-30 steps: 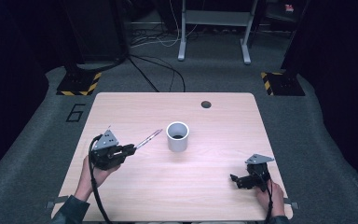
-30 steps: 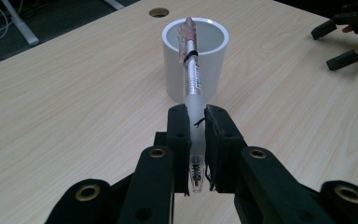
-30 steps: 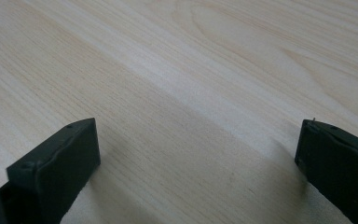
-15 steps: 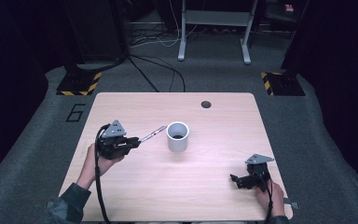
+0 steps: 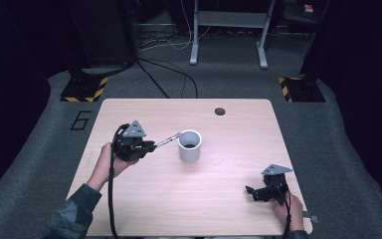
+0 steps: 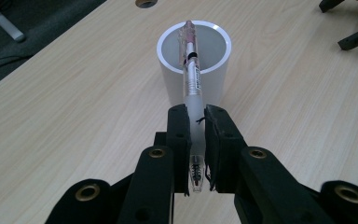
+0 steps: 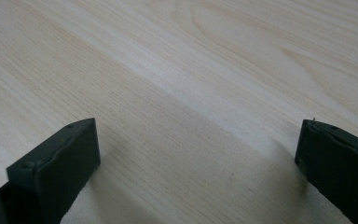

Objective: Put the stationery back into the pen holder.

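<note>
A white cylindrical cup (image 5: 189, 145) (image 6: 195, 70) stands upright near the middle of the wooden table (image 5: 229, 149). My left gripper (image 5: 149, 146) (image 6: 196, 122) is shut on a clear pen (image 5: 168, 140) (image 6: 191, 70). The pen points away from the jaws, and its far end reaches over the cup's rim. My right gripper (image 5: 251, 191) (image 7: 196, 154) rests low on the table near the front right corner. It is open, with bare wood between its jaws.
A dark round hole (image 5: 220, 111) (image 6: 145, 3) sits in the table near its far edge. Beyond the table lie grey carpet, loose cables (image 5: 169, 74) and the legs of a metal frame (image 5: 195, 45). Yellow-black striped bases (image 5: 84, 89) flank the far corners.
My left gripper has carried the pen forward and to the right, bringing its tip from short of the cup to over the rim. The right gripper has stayed put.
</note>
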### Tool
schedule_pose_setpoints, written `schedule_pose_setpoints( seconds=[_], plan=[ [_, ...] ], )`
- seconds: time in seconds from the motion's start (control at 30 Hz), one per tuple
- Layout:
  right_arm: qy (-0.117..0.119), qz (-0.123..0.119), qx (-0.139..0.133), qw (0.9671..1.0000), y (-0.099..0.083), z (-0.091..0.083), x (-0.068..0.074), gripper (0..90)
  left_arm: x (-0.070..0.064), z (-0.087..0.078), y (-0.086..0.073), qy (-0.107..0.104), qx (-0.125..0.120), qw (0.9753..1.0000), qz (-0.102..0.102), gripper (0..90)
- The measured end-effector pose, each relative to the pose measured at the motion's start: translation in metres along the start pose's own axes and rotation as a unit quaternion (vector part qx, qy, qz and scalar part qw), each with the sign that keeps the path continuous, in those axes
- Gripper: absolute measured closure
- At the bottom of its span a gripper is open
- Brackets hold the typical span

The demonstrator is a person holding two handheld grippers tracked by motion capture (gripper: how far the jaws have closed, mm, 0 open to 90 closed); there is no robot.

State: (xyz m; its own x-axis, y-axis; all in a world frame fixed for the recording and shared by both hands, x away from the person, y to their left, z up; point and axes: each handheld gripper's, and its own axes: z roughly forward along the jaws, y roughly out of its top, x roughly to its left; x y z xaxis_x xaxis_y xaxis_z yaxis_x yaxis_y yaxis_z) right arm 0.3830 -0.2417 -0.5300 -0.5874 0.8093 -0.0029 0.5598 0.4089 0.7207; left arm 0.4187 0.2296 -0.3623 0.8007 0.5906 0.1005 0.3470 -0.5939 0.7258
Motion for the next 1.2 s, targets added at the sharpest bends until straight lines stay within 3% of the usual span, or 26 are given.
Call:
schedule_pose_setpoints(
  seconds=[0.43,1.2],
  plan=[
    [0.0,0.0,0.0,1.0,0.0,0.0,0.0,0.0,0.004,0.019,0.02,-0.012,0.036,0.9991,0.018,80.9],
    [0.0,0.0,0.0,1.0,0.0,0.0,0.0,0.0,0.005,0.051,0.026,-0.029,0.071,0.997,0.012,80.9]
  ],
)
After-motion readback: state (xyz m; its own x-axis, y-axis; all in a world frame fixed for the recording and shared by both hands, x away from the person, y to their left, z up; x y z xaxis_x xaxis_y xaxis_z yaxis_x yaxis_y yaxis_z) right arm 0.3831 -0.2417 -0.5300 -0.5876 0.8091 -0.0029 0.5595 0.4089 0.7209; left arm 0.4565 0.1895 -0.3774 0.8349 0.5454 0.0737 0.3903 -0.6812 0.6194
